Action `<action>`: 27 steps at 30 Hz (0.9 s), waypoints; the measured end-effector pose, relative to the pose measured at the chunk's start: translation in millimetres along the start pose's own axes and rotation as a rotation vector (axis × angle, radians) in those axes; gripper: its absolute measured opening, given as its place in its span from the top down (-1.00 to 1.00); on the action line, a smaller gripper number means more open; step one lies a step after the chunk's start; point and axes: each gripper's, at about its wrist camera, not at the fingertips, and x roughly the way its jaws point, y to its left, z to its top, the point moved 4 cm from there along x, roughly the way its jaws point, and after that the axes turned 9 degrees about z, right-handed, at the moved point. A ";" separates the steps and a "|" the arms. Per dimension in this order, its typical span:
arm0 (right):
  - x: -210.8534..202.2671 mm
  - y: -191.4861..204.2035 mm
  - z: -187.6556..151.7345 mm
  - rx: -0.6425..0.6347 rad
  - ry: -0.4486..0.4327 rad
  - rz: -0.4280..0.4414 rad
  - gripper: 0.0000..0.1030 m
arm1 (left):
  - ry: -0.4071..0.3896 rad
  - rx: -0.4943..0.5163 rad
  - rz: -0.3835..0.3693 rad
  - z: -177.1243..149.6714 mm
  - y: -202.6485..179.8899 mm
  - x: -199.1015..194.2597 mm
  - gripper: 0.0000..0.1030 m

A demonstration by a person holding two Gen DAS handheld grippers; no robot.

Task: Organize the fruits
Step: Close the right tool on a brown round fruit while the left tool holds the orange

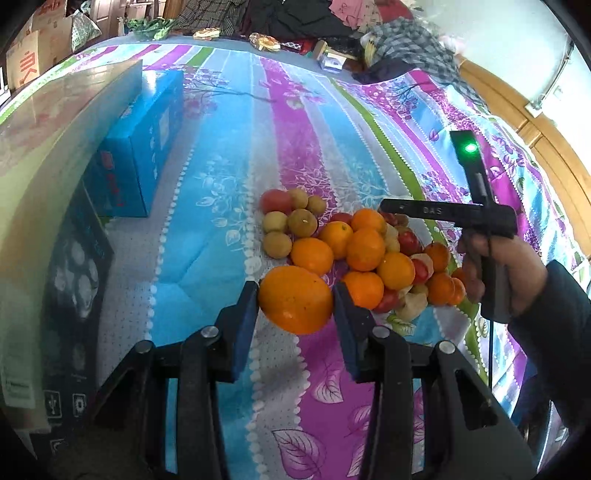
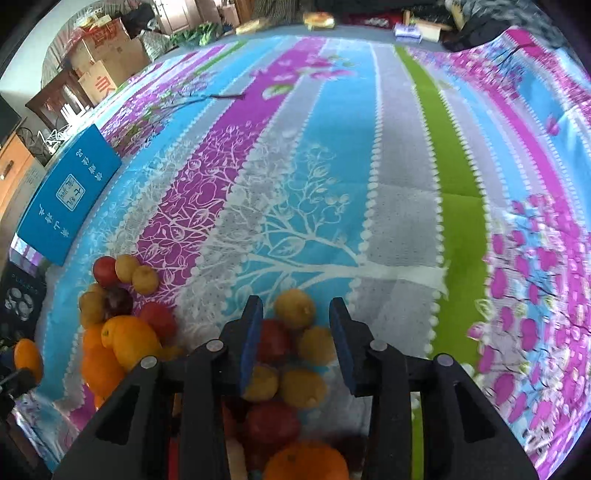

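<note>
My left gripper [image 1: 295, 299] is shut on a large orange [image 1: 295, 300] and holds it just in front of the fruit pile [image 1: 364, 254] of oranges, red fruits and small yellow-brown fruits on the striped bedspread. My right gripper [image 2: 295, 321] is open and empty, hovering above several yellow and red fruits [image 2: 293, 308]; another orange [image 2: 306, 461] lies under it. The right gripper's body [image 1: 448, 216] and the hand holding it show at the pile's right side in the left wrist view. The held orange also shows at the left edge of the right wrist view [image 2: 27, 358].
A blue box [image 1: 144, 147] [image 2: 70, 195] lies at the left on the bedspread [image 2: 332, 166]. A dark box [image 1: 79, 273] sits nearer at the left. Cardboard boxes [image 2: 107, 62], clothes [image 1: 295, 18] and small packets lie at the far edge.
</note>
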 end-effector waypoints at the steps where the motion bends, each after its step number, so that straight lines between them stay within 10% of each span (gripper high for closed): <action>1: 2.2 0.5 0.4 -0.010 0.011 -0.007 0.18 | 0.001 0.002 0.000 0.2 0.8 0.4 0.20; 10: 12.2 -8.1 6.6 0.038 0.100 0.040 0.45 | 0.017 -0.002 -0.009 -1.7 -4.5 2.3 0.20; 27: -178.9 101.4 -55.5 -0.047 -0.429 -0.153 0.45 | -0.194 0.017 0.165 26.7 -12.2 -83.1 0.20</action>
